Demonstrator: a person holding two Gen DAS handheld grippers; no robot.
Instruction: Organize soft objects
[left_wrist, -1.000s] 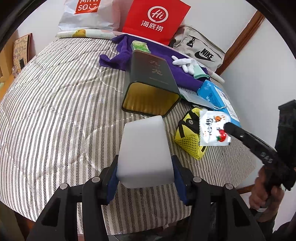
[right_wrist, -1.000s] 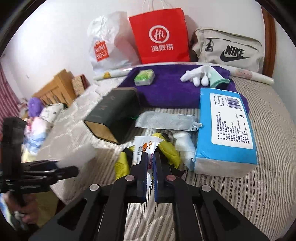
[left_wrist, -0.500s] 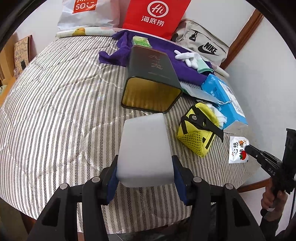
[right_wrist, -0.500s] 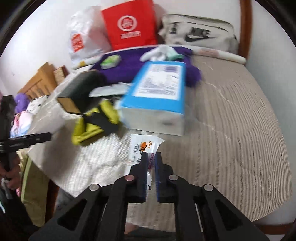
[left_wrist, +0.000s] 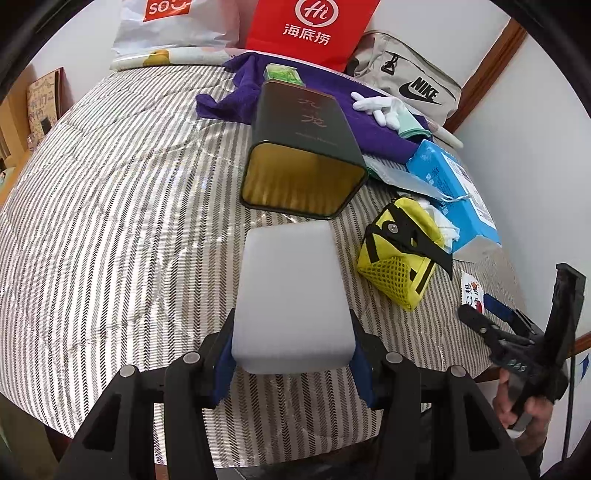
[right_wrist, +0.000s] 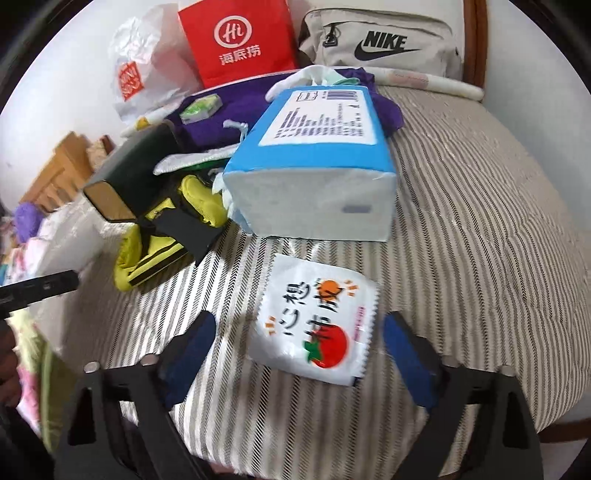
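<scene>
Left wrist view: the left gripper (left_wrist: 291, 345) is clamped on a white foam block (left_wrist: 291, 295) at lower centre of the frame, both blue pads pressed against its sides. Ahead, at upper centre, a dark green tin (left_wrist: 304, 155) lies on its side with its gold-lined mouth facing the block. The striped bed (left_wrist: 110, 221) carries everything.

Right wrist view: the right gripper (right_wrist: 299, 354) stands with its fingers wide apart at the bottom of the frame. A white snack packet (right_wrist: 314, 328) lies flat on the bed between them, untouched by either pad.

Judged step: the packet appears set down at the bed's near edge, and the block seems meant for the tin. To do this well, keep the block's long axis in line with the mouth, squeeze only enough to hold the foam without crushing it, and enter squarely so the tin is not pushed away. Draw the right gripper straight off so that no pad drags the packet.

Count: one foam block, one snack packet, one tin; one blue tissue pack (right_wrist: 314, 162) at centre frame; one yellow mesh pouch (left_wrist: 400, 258); one purple cloth (left_wrist: 240, 99); one white glove (left_wrist: 376, 107), possibly a pair; one red paper bag (right_wrist: 240, 40); one beige Nike bag (right_wrist: 380, 40).
</scene>
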